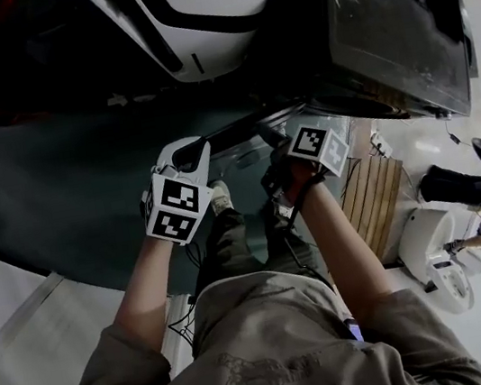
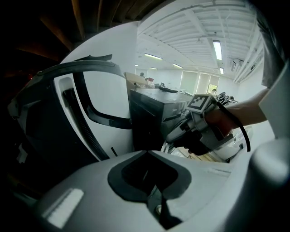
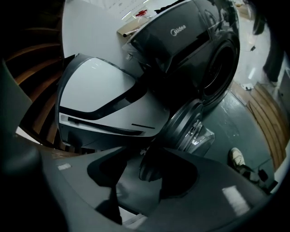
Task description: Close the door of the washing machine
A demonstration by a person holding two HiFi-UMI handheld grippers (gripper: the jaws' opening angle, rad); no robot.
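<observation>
Jacket: the person's olive jacket (image 1: 250, 359) is filling the bottom of the head view, with both arms reaching forward from it.
Left arm: the bare left forearm (image 1: 142, 286) is stretching up and slightly inward.
Left gripper: the left gripper (image 1: 189, 156) is pointing at the door's edge with its jaws pressed together, gripping nothing.
White washing machine: the white washing machine (image 1: 201, 11) is standing straight ahead, just left of the dark one.
Door: the round glass door (image 3: 188, 124) is hanging open off the front of the dark washing machine (image 3: 195, 50), swung out between the two gripper tips.
Right gripper: the right gripper (image 1: 273, 136) is sitting at the door's rim with its jaws parted and the rim showing in the gap. A firm pinch is not showing.
Right arm: the right forearm (image 1: 343, 234) is running almost straight ahead.
Open room: the teal floor (image 1: 59, 199) is lying bare to the left. A slatted wooden board (image 1: 377, 191) is lying to the right, near the dark machine's foot.
</observation>
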